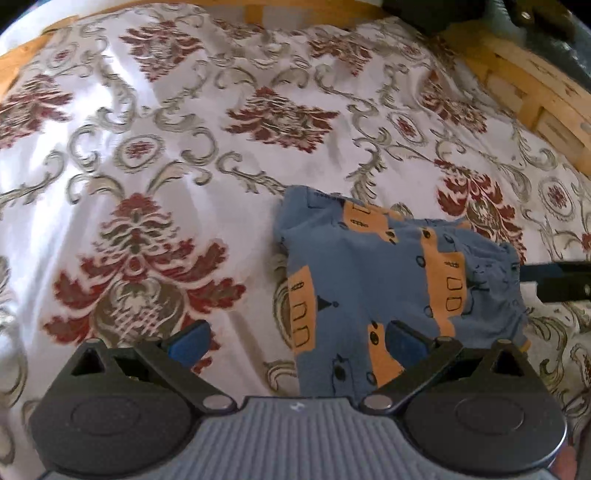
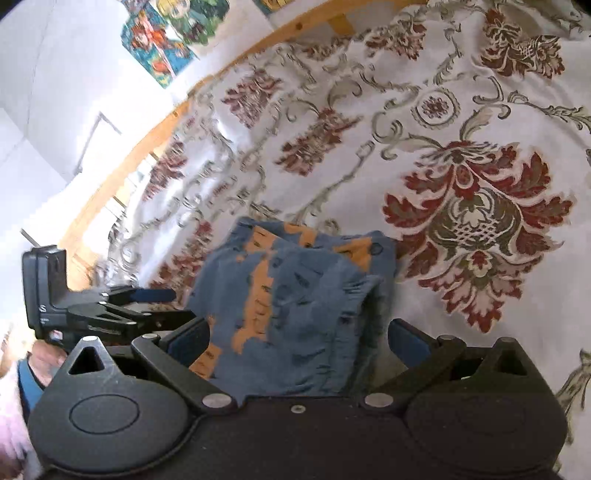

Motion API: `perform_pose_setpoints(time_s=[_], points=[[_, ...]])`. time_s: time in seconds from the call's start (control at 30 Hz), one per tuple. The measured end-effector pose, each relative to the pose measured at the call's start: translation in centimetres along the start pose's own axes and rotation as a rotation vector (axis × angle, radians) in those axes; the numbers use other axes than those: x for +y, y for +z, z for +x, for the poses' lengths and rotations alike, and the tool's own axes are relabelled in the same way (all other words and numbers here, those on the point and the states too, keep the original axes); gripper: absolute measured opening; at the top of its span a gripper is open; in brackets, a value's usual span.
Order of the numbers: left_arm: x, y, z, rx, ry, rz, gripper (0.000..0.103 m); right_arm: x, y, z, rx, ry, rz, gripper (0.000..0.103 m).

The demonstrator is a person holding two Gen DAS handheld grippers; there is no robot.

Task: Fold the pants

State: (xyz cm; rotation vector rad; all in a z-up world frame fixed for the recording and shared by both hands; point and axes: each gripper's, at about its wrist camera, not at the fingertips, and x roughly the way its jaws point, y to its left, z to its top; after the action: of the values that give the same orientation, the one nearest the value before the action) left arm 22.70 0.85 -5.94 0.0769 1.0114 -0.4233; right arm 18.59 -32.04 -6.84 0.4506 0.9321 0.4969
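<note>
Folded pants on the patterned bedspread, both our grippers spread wide beside them.

We see the pants (image 1: 399, 280), blue with orange patches and small dark drawings, lying in a compact folded bundle on the white bedspread (image 1: 177, 155) with its red and grey-green floral medallions. Our left gripper (image 1: 295, 341) has its blue-padded fingers well apart and grips nothing; its right pad sits over the near edge of the pants, though we cannot tell if it touches the cloth. Our right gripper (image 2: 297, 341) also stands wide apart, empty, with the bundle directly ahead between its two pads. A wooden bed frame (image 1: 535, 96) runs along the far edge of the bedspread, and colourful pictures (image 2: 166, 33) hang on the white wall.
</note>
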Motion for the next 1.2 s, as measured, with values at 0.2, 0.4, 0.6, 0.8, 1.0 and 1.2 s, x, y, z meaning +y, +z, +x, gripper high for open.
perform_pose_setpoints(time_s=[0.2, 0.4, 0.6, 0.8, 1.0, 1.2], points=[[0.5, 0.4, 2.2, 0.058, -0.065, 0.0, 0.103, -1.9, -0.4, 2.0, 0.092, 0.051, 0.097, 0.102], [1.3, 0.5, 2.2, 0.071, -0.109, -0.039, 0.103, -2.5, -0.7, 2.4, 0.095, 0.126, 0.168, 0.102], [1.3, 0.5, 2.1, 0.073, -0.158, -0.05, 0.099, -2.6, -0.8, 2.0, 0.078, 0.143, 0.196, 0.102], [2.9, 0.5, 2.2, 0.108, -0.222, -0.161, 0.074, -3.4, -1.0, 1.5, 0.054, 0.11, 0.247, 0.079], [4.0, 0.4, 2.6, 0.131, -0.262, -0.226, 0.06, -3.8, -1.4, 1.4, 0.054, 0.021, 0.269, 0.041], [2.8, 0.5, 2.4, 0.141, -0.226, -0.183, 0.055, -2.9, -1.6, 1.4, 0.046, -0.028, 0.21, 0.036]])
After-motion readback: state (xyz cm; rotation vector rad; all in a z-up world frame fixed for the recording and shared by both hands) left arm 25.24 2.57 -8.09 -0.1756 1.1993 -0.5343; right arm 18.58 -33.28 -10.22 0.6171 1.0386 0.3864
